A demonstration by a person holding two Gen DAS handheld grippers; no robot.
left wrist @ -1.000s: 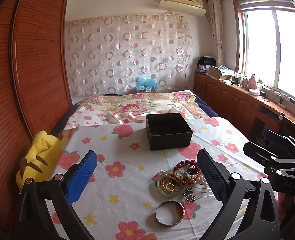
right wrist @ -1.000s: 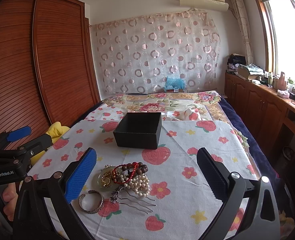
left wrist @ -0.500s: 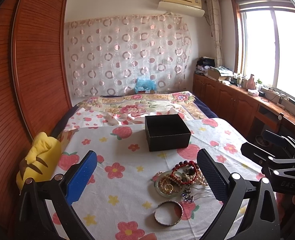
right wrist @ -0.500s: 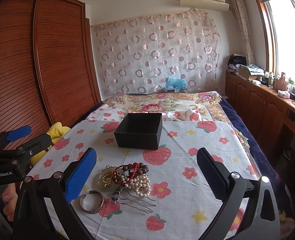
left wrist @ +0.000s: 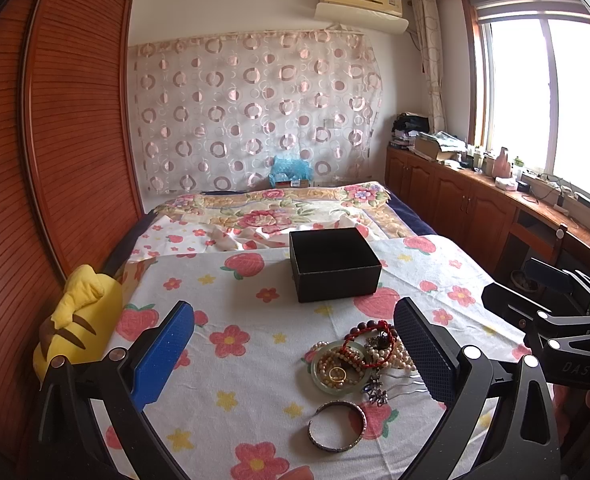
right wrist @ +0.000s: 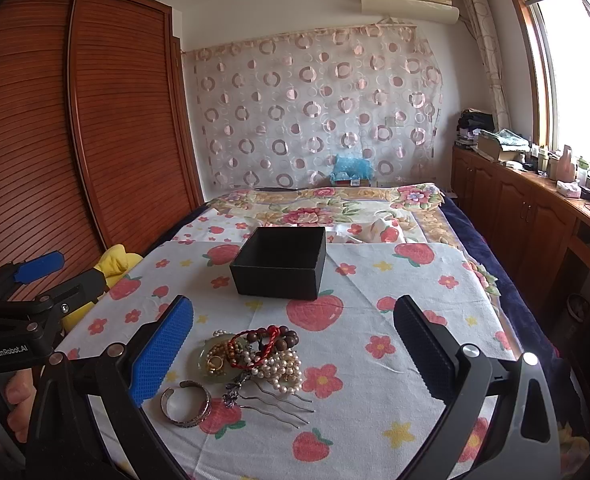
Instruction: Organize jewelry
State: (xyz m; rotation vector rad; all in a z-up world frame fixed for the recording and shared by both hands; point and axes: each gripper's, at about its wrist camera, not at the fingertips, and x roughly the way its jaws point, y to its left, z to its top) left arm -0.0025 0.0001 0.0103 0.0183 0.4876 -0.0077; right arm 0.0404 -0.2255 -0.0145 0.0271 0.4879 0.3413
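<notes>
Jewelry (left wrist: 359, 360) lies heaped on the flower-and-strawberry cloth (left wrist: 255, 360) spread over the bed, well short of the black box (left wrist: 333, 264), which stands open-topped farther up the cloth. The heap holds a pale green bangle (right wrist: 215, 360) with a gold ring (right wrist: 215, 363) inside it, a red cord bracelet with dark wooden beads (right wrist: 271, 338), and strings of pearls (right wrist: 283, 364) tangled over one another. Just beside the heap, toward the cameras, a silver cuff bracelet (left wrist: 337, 426) lies flat and apart from the rest, and a metal hair comb (right wrist: 271, 400) with long prongs touches the pearls.

The left gripper (left wrist: 295, 348) hovers above the cloth with its fingers (left wrist: 163, 356) wide apart and nothing between them; the heap sits close to its dark finger. The right gripper (right wrist: 295, 344) hangs likewise, its fingers (right wrist: 161, 350) spread wide, empty, with the heap near its blue finger. Each gripper shows at the edge of the other's view. A yellow plush toy (left wrist: 79, 320) rests at the bed's edge by the wooden wardrobe (left wrist: 55, 140).
</notes>
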